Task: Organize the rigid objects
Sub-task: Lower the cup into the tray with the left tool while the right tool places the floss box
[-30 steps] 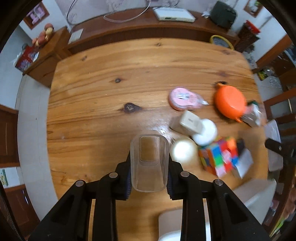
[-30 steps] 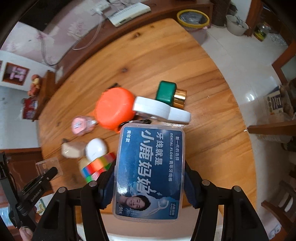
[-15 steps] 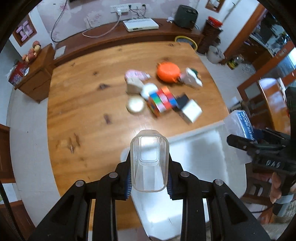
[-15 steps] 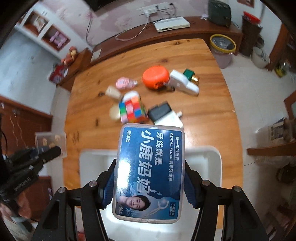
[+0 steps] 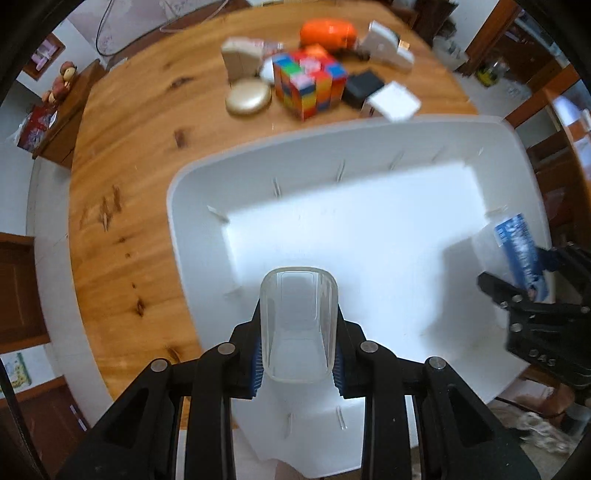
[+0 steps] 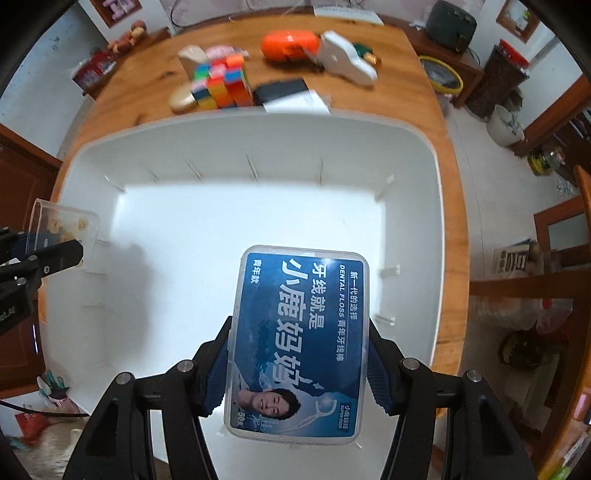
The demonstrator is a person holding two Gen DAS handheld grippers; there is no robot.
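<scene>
My left gripper (image 5: 298,354) is shut on a small clear plastic box (image 5: 298,317) and hangs over the near left part of a large white bin (image 5: 173,192). My right gripper (image 6: 299,369) is shut on a blue dental floss box (image 6: 301,343), held flat over the bin's (image 6: 258,118) near right part. In each wrist view the other gripper shows at the edge: the right gripper (image 5: 532,295) with the blue box, the left gripper (image 6: 40,258) with the clear box (image 6: 62,225). The bin's floor looks bare.
Beyond the bin on the wooden table (image 5: 129,147) lie a colourful cube (image 5: 310,85), a gold round case (image 5: 248,98), an orange case (image 5: 327,31), a white device (image 5: 386,50), a black box (image 5: 364,86) and a white box (image 5: 393,101). Chairs stand at the right.
Both grippers have drawn back from over the loose objects to above the white bin, each still gripping its box. The bin now fills both views and the right gripper has rolled.
</scene>
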